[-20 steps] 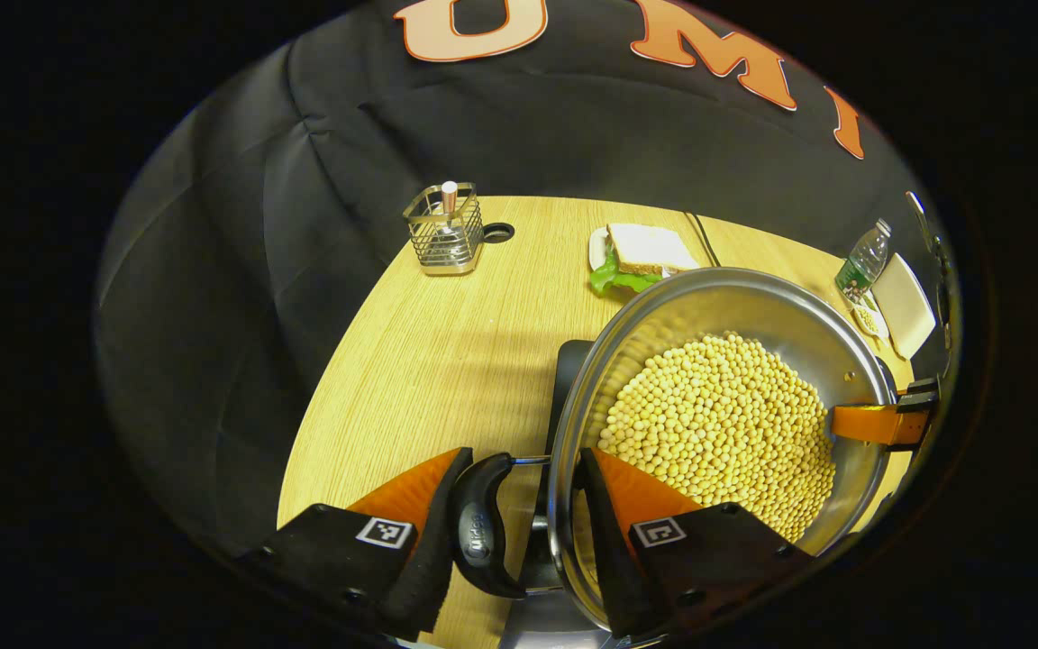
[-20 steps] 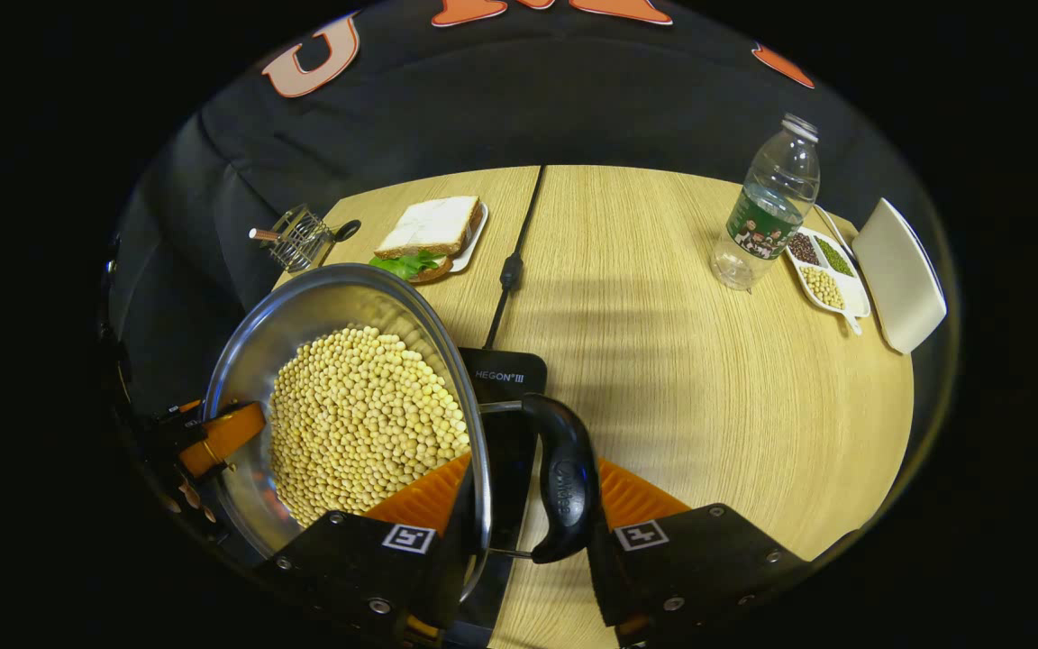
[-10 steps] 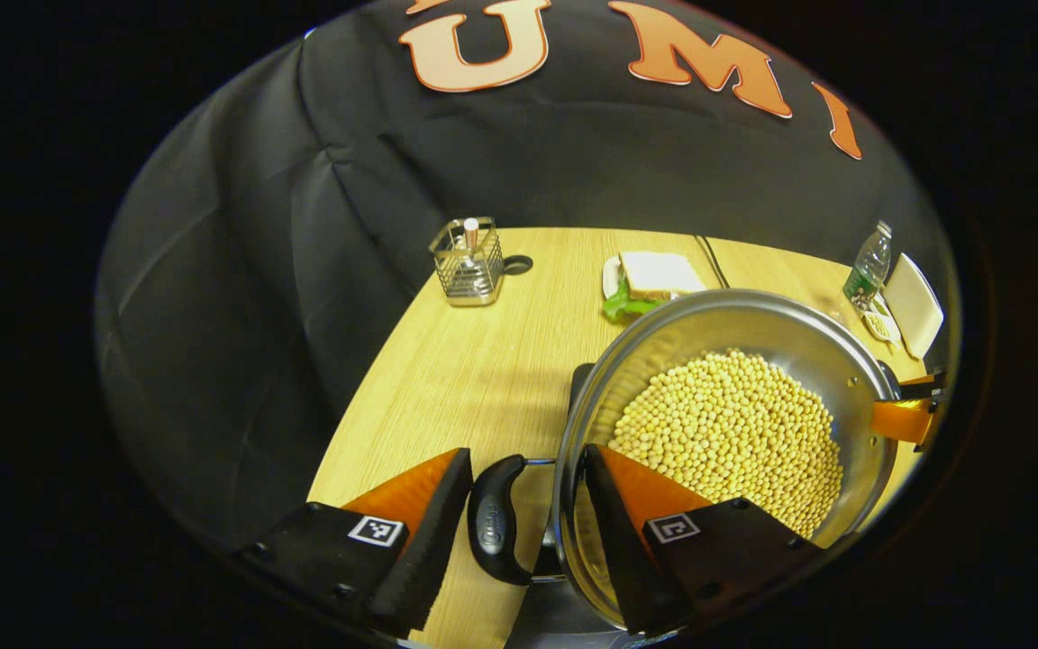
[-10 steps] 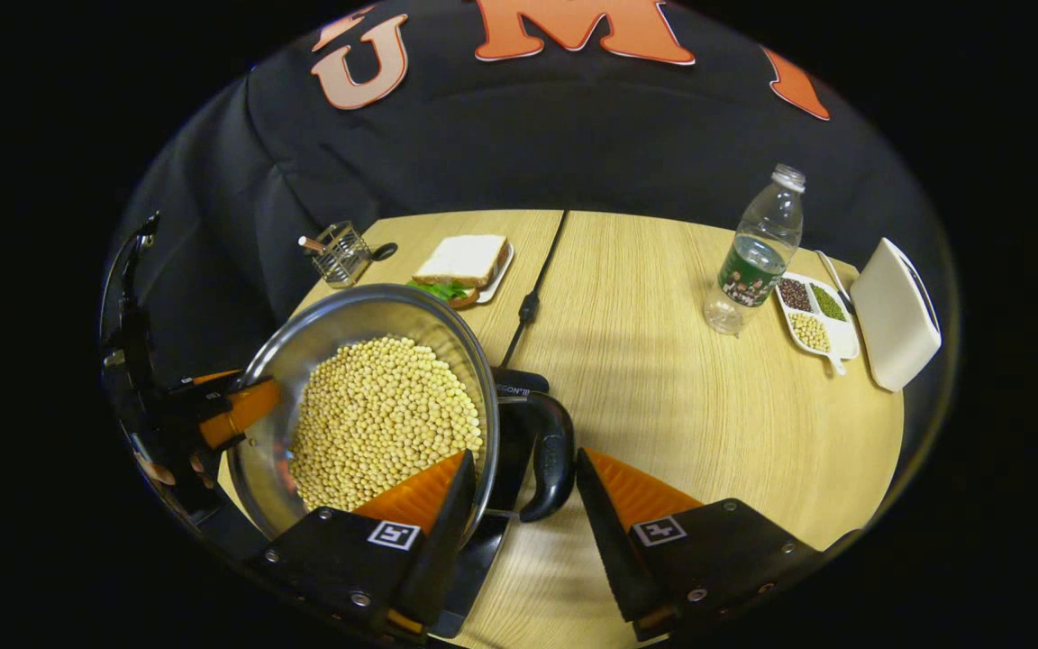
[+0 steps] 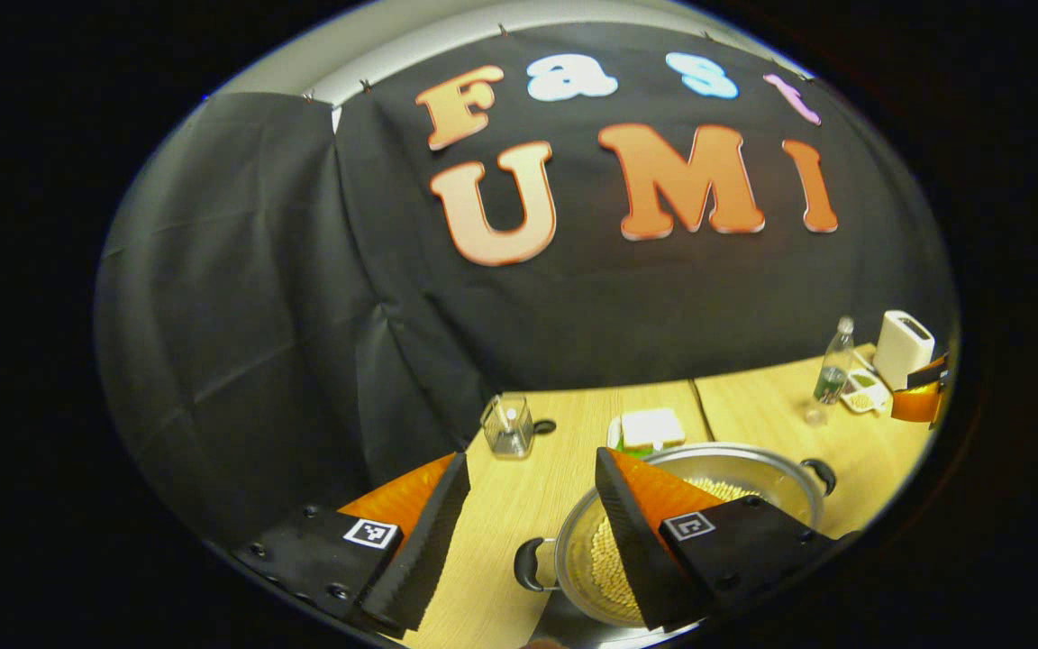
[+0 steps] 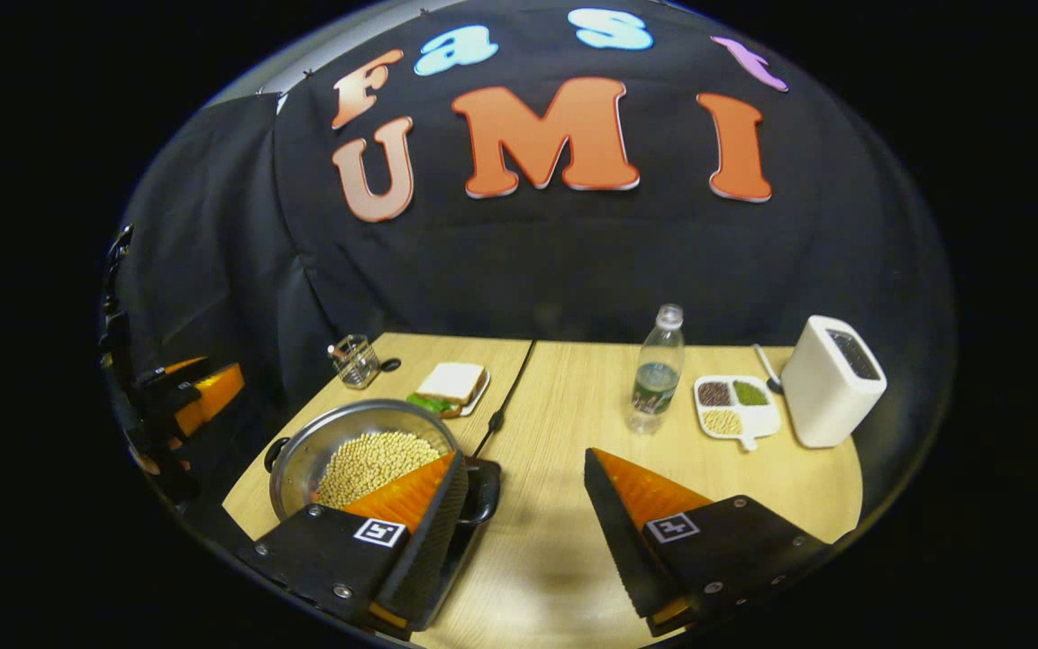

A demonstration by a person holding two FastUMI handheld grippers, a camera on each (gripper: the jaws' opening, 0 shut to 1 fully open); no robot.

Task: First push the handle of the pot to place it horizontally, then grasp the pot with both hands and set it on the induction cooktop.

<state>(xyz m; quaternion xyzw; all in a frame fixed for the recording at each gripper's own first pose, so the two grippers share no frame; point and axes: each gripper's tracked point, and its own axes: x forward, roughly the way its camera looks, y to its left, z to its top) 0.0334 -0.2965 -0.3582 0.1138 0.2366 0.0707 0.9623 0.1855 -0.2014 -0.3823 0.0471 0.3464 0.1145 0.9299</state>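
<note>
Pot [image 6: 352,451] — steel, wide and shallow, part-filled with pale beans [image 6: 373,458]. It sits on the black induction cooktop [image 6: 481,482] at the near left of the wooden table [image 6: 573,397], both side handles lying level. Judged placed: the set-down step looks done.

Handling, as a judgement: stiff metal, heavy for its size with the bean load, smooth-walled and likely slippery. The load is loose and would shift or spill if the pot tips, so it wants level carrying. Best hold — the two dark loop handles, one [image 5: 530,565] on the pot's left and one [image 5: 821,472] on the far side in the left gripper view, taken one per gripper and not by the rim.

Left gripper [image 5: 532,527]: jaws spread wide, holding nothing, raised above the pot's left handle and clear of it.

Right gripper [image 6: 523,518]: jaws spread wide, empty, above the table just right of the pot; one finger overlaps the cooktop's edge in the right gripper view, and contact cannot be told.

Other items, well apart from the pot: sandwich [image 6: 451,383] on a plate, wire holder [image 6: 355,361], water bottle [image 6: 657,370], divided dish [image 6: 735,406], white box [image 6: 830,379], power cord [image 6: 505,392].
</note>
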